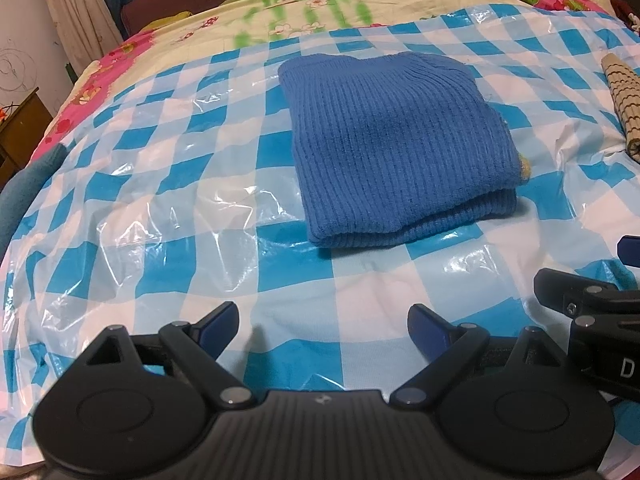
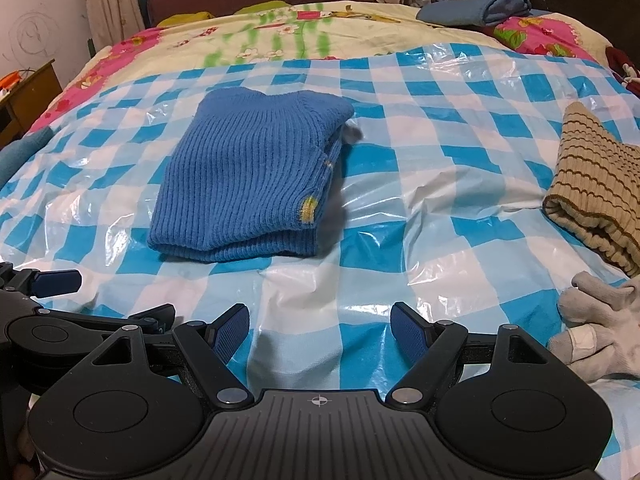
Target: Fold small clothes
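Left wrist: blue knit (image 1: 396, 148) folded

text: "D" | on: right gripper (image 1: 624, 368) body | colour: white

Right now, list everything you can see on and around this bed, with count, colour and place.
folded knit sweater: one, blue, centre of the plastic sheet
checked plastic sheet: one, blue and white, spread over the bed
striped knit garment: one, beige with brown stripes, right edge
grey garment: one, near right corner
floral bedsheet: one, cream, pink and green, under the plastic
folded blue cloth: one, far right
wooden cabinet: one, brown, left of bed
left gripper: one, black, blue pads, open, empty
right gripper: one, same, open, empty
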Motion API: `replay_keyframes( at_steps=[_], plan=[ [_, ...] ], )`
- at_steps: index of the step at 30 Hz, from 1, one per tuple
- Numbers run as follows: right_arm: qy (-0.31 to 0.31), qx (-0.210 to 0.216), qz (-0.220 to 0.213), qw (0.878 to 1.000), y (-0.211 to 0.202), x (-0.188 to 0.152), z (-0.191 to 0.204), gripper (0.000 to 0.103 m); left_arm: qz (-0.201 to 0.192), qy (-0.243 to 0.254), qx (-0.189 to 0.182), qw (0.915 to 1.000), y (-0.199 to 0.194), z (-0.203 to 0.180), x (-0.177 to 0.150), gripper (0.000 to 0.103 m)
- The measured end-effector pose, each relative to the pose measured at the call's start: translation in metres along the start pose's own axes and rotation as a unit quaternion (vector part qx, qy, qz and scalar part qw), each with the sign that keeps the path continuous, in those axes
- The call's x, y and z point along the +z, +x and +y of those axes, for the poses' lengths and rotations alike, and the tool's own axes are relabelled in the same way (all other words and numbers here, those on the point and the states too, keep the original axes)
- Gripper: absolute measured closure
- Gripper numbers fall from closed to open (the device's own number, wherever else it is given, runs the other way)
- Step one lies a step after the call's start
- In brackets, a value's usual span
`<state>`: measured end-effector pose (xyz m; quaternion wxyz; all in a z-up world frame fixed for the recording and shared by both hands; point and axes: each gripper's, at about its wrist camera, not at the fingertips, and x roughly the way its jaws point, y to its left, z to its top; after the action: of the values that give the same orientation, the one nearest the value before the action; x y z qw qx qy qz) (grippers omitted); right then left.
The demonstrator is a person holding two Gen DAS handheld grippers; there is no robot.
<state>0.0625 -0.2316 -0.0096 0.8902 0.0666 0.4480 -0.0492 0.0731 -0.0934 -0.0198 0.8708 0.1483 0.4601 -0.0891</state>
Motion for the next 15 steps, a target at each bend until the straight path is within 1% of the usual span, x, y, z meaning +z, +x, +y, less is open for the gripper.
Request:
replay_keyframes(
  at_steps=[15],
  plan=[
    [0.002, 0.0, -0.001, 1.0, -0.0011, -0.001, -0.0016, 0.024, 0.0, -0.001, 0.0, 1.0, -0.0007, -0.0013, -0.0005, 0.007]
  ],
)
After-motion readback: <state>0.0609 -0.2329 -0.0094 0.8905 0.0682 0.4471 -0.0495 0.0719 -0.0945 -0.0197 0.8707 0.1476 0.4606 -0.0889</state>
